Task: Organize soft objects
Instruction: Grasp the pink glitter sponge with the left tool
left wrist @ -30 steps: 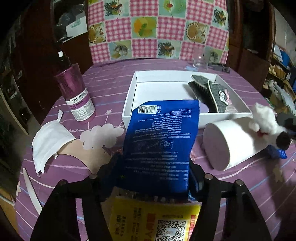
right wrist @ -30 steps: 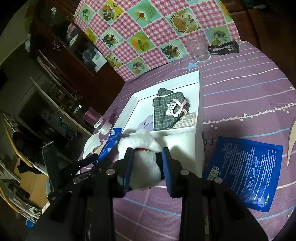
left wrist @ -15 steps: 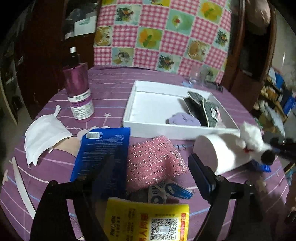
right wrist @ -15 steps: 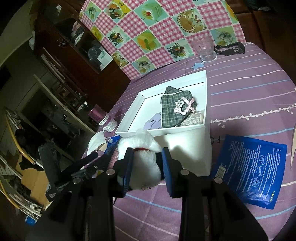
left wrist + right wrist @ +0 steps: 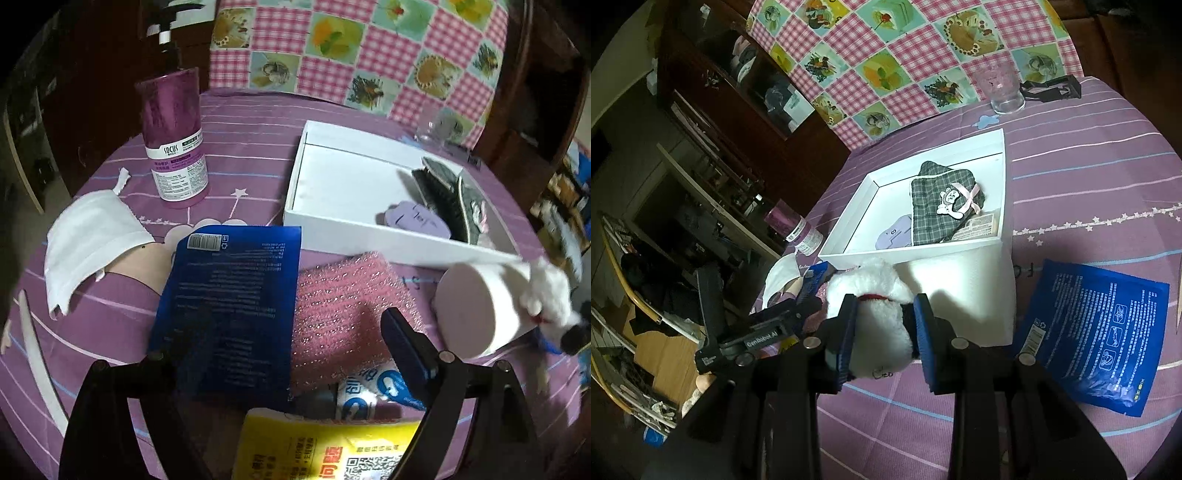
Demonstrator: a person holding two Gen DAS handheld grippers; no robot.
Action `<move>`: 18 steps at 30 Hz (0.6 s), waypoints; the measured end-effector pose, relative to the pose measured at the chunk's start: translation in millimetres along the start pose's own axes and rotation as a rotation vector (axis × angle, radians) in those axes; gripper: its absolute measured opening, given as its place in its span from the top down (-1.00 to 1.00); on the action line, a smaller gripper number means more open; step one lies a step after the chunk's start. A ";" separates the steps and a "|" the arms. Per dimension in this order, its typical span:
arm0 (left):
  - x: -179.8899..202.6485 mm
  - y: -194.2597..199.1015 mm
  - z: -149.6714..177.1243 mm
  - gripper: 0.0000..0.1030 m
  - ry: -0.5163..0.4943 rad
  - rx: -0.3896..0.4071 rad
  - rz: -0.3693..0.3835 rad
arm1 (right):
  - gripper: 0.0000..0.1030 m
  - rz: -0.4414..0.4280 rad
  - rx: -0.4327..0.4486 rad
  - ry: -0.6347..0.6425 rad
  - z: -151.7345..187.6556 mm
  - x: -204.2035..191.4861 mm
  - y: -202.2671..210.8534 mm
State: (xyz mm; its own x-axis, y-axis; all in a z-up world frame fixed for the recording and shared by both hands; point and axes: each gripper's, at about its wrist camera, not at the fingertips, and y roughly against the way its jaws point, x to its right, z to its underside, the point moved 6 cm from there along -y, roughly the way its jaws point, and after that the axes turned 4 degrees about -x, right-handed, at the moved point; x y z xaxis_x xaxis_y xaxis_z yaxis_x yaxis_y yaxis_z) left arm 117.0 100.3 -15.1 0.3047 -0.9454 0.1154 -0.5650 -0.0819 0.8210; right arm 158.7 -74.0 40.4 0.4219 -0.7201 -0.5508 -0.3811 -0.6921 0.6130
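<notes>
My left gripper (image 5: 295, 339) hovers low over the purple cloth with its jaws opening; no pad presses on anything. A blue packet (image 5: 229, 306) lies flat under its left finger, and a pink sponge (image 5: 343, 310) lies between the jaws. Behind them stands a white box (image 5: 332, 225) holding a plaid pouch (image 5: 942, 206) and a lilac item (image 5: 413, 219). My right gripper (image 5: 886, 306) is shut on a white plush toy (image 5: 871, 317), held in front of a white roll (image 5: 960, 291) beside the box. The plush toy (image 5: 550, 299) also shows at the right edge of the left wrist view.
A purple pump bottle (image 5: 173, 140) and a white face mask (image 5: 88, 240) sit at the left. A yellow packet (image 5: 325, 443) lies near the left gripper's base. A second blue packet (image 5: 1097, 332) lies right of the roll. A glass (image 5: 1001, 88) stands behind the box.
The left gripper let go of the blue packet, which now lies flat on the cloth beside the uncovered pink sponge. Its jaws spread wider and it moved closer. The right gripper stayed still.
</notes>
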 end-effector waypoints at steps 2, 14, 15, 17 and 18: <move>-7.4 -0.1 -0.5 -0.72 0.024 0.005 -0.030 | 0.36 0.000 -0.001 0.000 0.2 0.0 -0.1; 46.6 20.3 7.8 -0.49 -0.162 0.085 0.156 | 0.36 0.001 -0.004 -0.007 0.6 1.1 -1.4; 56.1 17.6 11.4 -0.44 -0.213 0.075 0.144 | 0.36 0.000 -0.004 -0.007 0.5 1.1 -1.5; 66.2 8.4 16.3 -0.44 -0.269 0.041 0.101 | 0.36 0.001 -0.004 -0.008 0.6 1.6 -1.7; 69.0 2.2 19.0 -0.44 -0.290 0.018 0.071 | 0.36 0.003 -0.005 -0.009 0.8 1.9 -1.8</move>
State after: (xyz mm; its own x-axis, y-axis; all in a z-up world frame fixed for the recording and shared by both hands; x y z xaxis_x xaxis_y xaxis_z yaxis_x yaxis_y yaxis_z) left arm 122.1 28.9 -16.0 0.0335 -0.9994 0.0054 -0.5912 -0.0155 0.8064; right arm 159.5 -74.1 37.8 0.4130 -0.7226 -0.5543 -0.3779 -0.6897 0.6176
